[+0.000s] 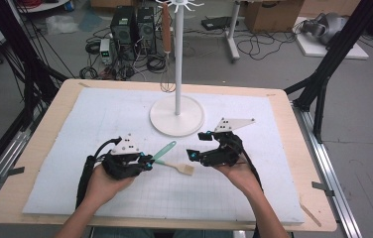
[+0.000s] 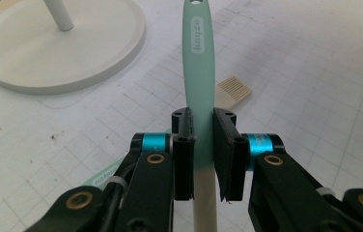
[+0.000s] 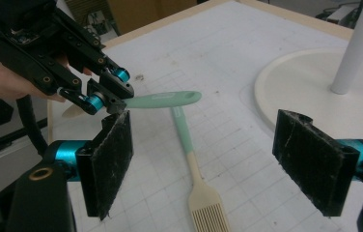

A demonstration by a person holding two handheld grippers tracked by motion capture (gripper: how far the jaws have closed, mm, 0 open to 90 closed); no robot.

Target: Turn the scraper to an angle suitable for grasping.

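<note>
Holding: left gripper clamps a mint-green, cream-ended utensil handle, lifted over the white gridded mat.
Waiting: right gripper gapes empty above a mint-handled cream brush on the mat.
Left: probably hanging both on the white stand, where a whisk hangs.

free: bare mat in front of both hands, open mat left of white stand base | blocked: stand base and pole at centre rear, whisk hanging beside pole | between grippers: brush lying on mat, teal-handled utensil raised across gap above it
</note>
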